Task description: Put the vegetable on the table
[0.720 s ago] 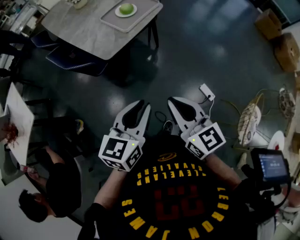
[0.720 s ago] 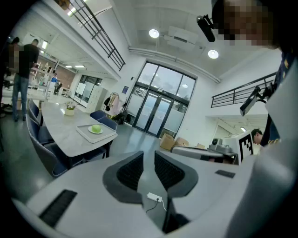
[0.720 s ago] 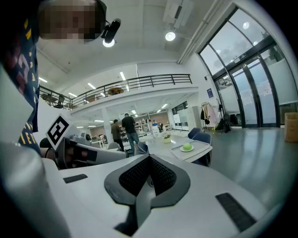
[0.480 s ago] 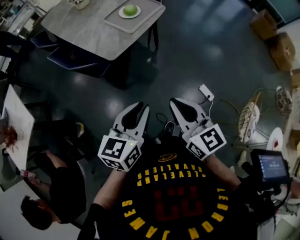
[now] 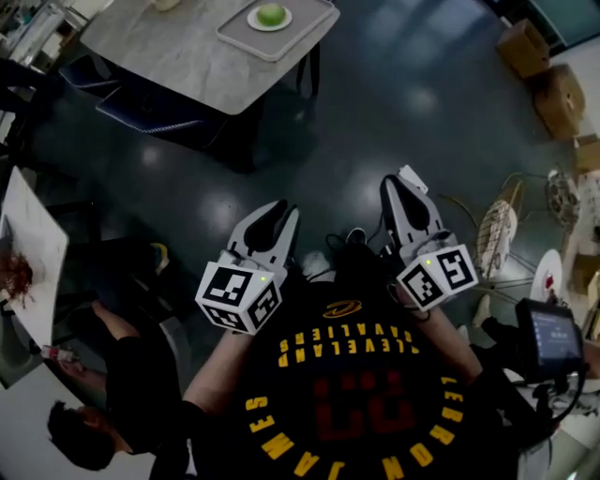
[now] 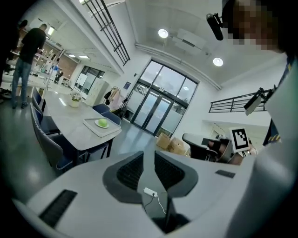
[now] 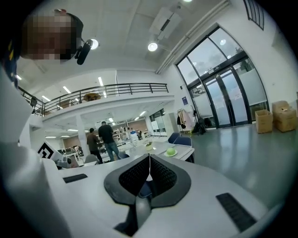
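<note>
The left tongs (image 5: pixel 284 208) are held slightly parted and empty, the right tongs (image 5: pixel 398 183) pressed together on nothing. The green vegetable (image 5: pixel 271 13) is seen well ahead of both (on a plate (image 5: pixel 253 20) in a tray (image 5: pixel 302 28)) on the worktop (image 5: pixel 169 52).

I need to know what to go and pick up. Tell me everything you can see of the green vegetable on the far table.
The round, pale green vegetable looks smooth; its kind is too small to tell. It sits on a small white round plate, which rests in a light grey rectangular tray near the corner of the grey stone-look table. Nothing else touches it.
</note>
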Tool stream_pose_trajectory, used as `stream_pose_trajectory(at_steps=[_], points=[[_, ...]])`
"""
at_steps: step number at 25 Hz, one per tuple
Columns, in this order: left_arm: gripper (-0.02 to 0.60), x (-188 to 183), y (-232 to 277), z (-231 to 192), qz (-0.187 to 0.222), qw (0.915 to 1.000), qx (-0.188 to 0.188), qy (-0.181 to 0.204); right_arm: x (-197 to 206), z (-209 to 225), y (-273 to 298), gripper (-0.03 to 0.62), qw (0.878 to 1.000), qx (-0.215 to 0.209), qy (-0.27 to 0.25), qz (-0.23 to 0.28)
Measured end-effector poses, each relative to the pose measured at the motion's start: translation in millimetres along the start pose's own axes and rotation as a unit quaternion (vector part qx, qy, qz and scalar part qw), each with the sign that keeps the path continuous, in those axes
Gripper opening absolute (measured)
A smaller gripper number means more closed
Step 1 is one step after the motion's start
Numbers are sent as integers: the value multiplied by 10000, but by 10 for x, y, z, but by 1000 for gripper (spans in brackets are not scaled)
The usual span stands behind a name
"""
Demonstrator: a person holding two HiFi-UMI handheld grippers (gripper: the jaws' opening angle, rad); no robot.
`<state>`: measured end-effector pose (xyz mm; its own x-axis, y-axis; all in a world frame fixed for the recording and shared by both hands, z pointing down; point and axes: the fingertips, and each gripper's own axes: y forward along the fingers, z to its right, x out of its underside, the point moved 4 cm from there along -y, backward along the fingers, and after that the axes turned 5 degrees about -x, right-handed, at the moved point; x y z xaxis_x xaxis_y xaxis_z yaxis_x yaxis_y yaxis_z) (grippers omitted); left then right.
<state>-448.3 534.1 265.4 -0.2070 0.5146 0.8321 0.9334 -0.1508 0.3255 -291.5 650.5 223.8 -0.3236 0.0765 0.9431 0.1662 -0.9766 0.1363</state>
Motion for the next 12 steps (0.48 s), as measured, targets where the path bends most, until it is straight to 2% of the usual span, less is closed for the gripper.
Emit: stream_pose_trajectory(at_steps=[5, 8, 12], points=[[77, -84, 258, -15, -27, 10000, 31, 43, 63, 117, 225, 5, 9995, -241, 144, -158], [77, -195, 464, -98, 34, 9999, -146, 51, 8, 287, 466, 5, 9986, -478, 185, -133], [77, -335, 807, -154, 96, 9990, -413, -122, -82, 595, 751, 5, 9960, -839, 228, -181]])
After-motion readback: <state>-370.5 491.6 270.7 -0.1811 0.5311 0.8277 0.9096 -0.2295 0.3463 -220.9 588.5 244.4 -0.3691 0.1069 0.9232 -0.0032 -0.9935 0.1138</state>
